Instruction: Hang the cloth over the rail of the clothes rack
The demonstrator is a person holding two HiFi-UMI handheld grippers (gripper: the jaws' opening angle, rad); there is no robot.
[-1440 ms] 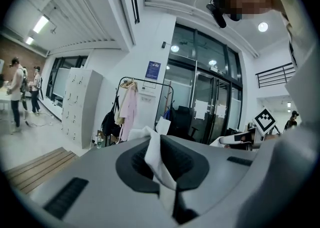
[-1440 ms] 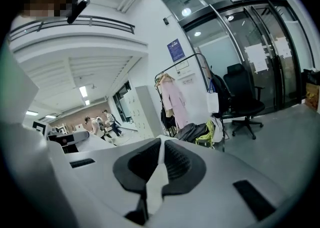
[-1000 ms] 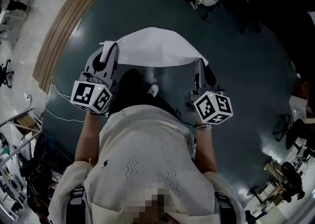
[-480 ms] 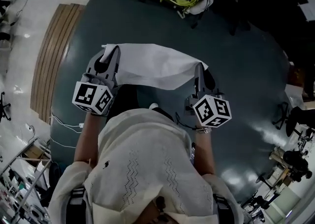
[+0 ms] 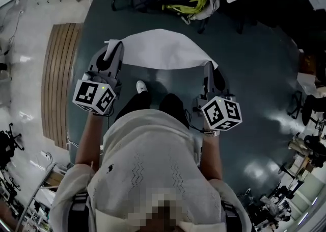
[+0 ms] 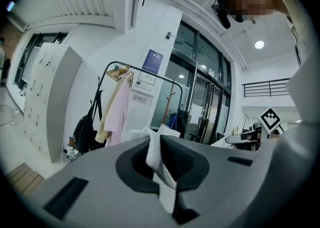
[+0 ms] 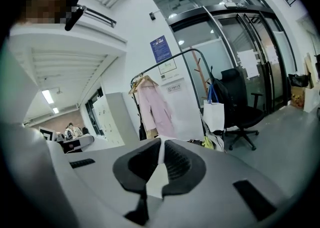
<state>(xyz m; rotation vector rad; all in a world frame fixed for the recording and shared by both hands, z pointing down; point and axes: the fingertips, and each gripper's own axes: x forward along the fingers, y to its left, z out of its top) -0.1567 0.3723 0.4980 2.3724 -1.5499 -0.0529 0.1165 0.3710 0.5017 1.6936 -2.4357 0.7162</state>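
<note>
A white cloth (image 5: 160, 50) is stretched between the two grippers in front of the person, above the dark floor. My left gripper (image 5: 113, 52) is shut on its left corner, and the cloth (image 6: 159, 169) shows pinched between the jaws in the left gripper view. My right gripper (image 5: 209, 69) is shut on the right corner, where a fold of cloth (image 7: 156, 176) sits between the pads. The clothes rack (image 6: 132, 71), a black rail hung with pale garments, stands ahead by a white wall; it shows again as the rack (image 7: 172, 61) in the right gripper view.
A wooden plank strip (image 5: 57, 78) lies on the floor at left. Bags and a yellow-green item (image 5: 191, 1) clutter the floor ahead near the rack's foot. An office chair (image 7: 240, 106) and a white tote bag (image 7: 214, 114) stand right of the rack. Grey lockers (image 6: 47, 101) stand at left.
The person has walked forward: the clutter at the top of the head view has come nearer. Both grippers keep their hold, and the cloth stays stretched between them.
</note>
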